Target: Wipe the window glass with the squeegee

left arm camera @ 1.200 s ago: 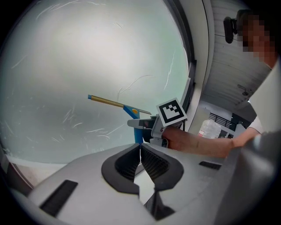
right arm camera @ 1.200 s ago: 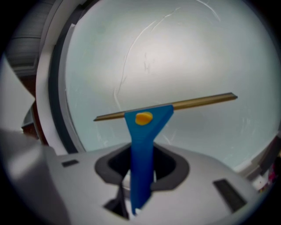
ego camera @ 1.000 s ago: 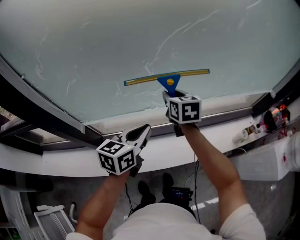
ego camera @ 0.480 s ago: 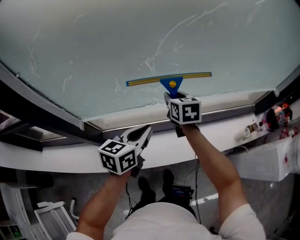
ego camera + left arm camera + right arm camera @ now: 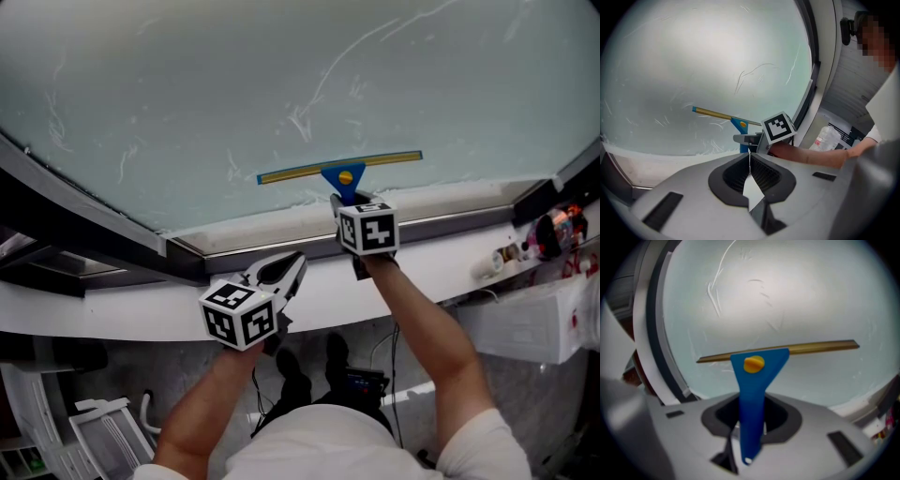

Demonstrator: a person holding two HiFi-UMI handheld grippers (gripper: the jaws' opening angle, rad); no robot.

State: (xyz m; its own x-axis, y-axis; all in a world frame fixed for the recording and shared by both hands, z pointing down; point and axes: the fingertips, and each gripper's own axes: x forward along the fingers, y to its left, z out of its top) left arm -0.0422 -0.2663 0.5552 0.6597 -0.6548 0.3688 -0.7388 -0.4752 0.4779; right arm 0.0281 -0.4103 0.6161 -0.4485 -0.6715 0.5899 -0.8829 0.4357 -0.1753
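The squeegee [image 5: 343, 172] has a blue handle, an orange knob and a long yellow-edged blade lying level against the frosted window glass [image 5: 234, 84], low on the pane. My right gripper [image 5: 341, 201] is shut on the blue handle [image 5: 752, 399], just below the blade [image 5: 811, 347]. Thin wet streaks mark the glass above and left of the blade. My left gripper [image 5: 289, 267] hangs lower left, by the sill, shut with nothing between its jaws. The left gripper view shows the squeegee [image 5: 738, 125] and my right gripper's marker cube [image 5: 778, 127] ahead.
A dark window frame [image 5: 84, 230] runs along the left and bottom of the pane, above a white sill [image 5: 122, 323]. Small bottles and clutter [image 5: 539, 234] sit on the ledge at far right. A white rack [image 5: 103, 431] stands on the floor at lower left.
The squeegee and my right gripper have slid down the glass toward the sill. My left gripper has stayed almost still.
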